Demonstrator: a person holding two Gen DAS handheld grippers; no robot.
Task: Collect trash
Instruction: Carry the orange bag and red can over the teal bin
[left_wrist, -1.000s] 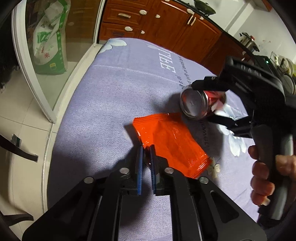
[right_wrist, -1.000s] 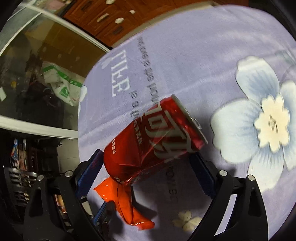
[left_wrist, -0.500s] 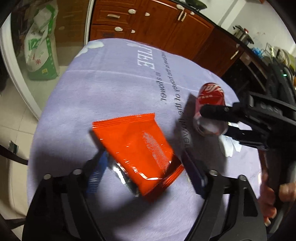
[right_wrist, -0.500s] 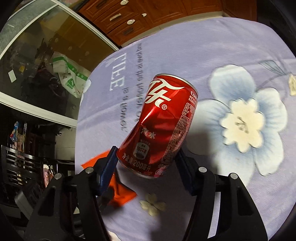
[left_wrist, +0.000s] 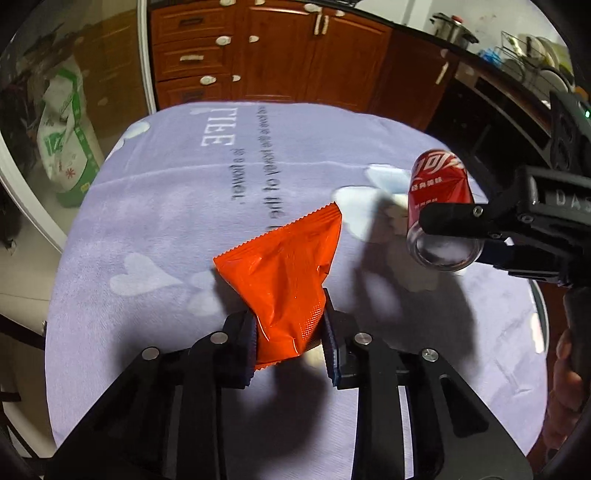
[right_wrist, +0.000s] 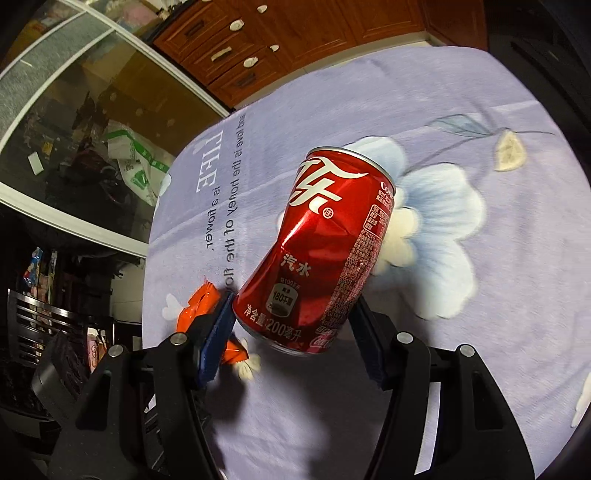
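Item 1: red soda can (right_wrist: 325, 251). You hold it in the right gripper (right_wrist: 295, 332), jaws pinching its lower body from both sides, raised clear of the table and tilted, top end away from you. The wall is dented at mid-height, so judge it empty, very light and thin-skinned. It will crumple further under hard pressure and is slick enough to swivel between the pads. Keep the hold low near the stiffer base rim, with moderate squeeze.

Item 2: orange snack wrapper (left_wrist: 284, 273). You hold it in the left gripper (left_wrist: 290, 347), jaws closed on its lower end, with the rest standing up above the table. It is thin, glossy film: nearly weightless, limp and slippery. It buckles where pinched and may slide out if the grip relaxes. Best hold is across the crimped end seam, where the film is doubled and ribbed.

Item 3: tablecloth (left_wrist: 155, 229), lilac, printed with pale flowers, hearts and lettering, lying under both items. No other trash shows on the visible part.

Item 4: surroundings. Wooden cabinets (left_wrist: 266, 48) beyond the table's far edge; a green-and-white sack (left_wrist: 66, 136) behind a glass door to your left. No bin is visible in either view, so you cannot tell from here where to drop the items.
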